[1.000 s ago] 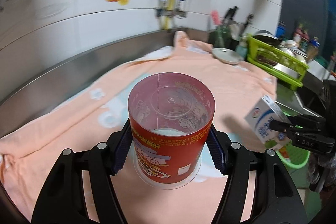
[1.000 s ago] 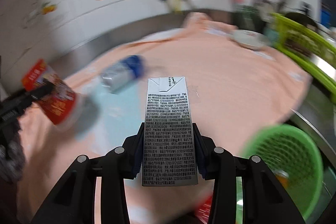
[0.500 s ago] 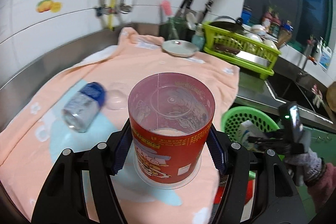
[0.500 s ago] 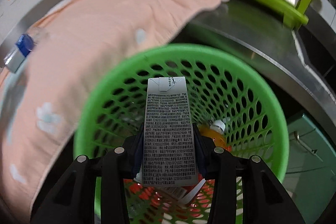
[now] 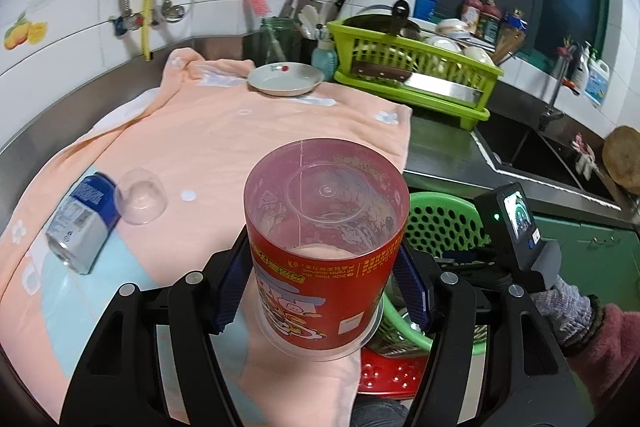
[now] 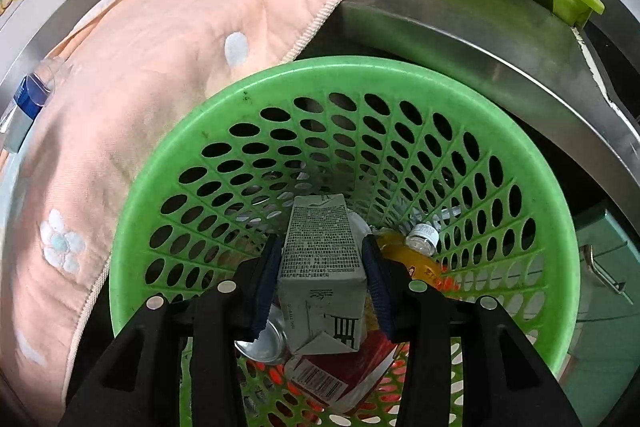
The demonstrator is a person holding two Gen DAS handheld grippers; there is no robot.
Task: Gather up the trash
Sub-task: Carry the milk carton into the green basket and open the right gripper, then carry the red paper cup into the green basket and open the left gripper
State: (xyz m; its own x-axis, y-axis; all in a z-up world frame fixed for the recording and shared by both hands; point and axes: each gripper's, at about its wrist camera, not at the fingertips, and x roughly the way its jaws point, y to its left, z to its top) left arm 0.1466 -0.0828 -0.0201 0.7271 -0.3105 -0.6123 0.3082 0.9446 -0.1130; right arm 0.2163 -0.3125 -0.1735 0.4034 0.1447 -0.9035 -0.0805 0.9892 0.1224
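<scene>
Left tool (image 5: 326, 291): clamped on red cup (image 5: 320, 251), above desk edge.
Right tool (image 6: 322, 283): clamped on grey carton (image 6: 320, 259), inside green basket (image 6: 532, 187).

Red cup (image 5: 320, 267) with cartoon print, grey carton (image 6: 320, 259) with fine black text, green perforated basket (image 6: 500, 187), peach towel (image 5: 240, 131) with white flowers, blue-silver can (image 5: 80, 223), lime dish rack (image 5: 412, 75).

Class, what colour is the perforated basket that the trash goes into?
Bright green. The basket shows best in the right wrist view, already holding trash.
</scene>
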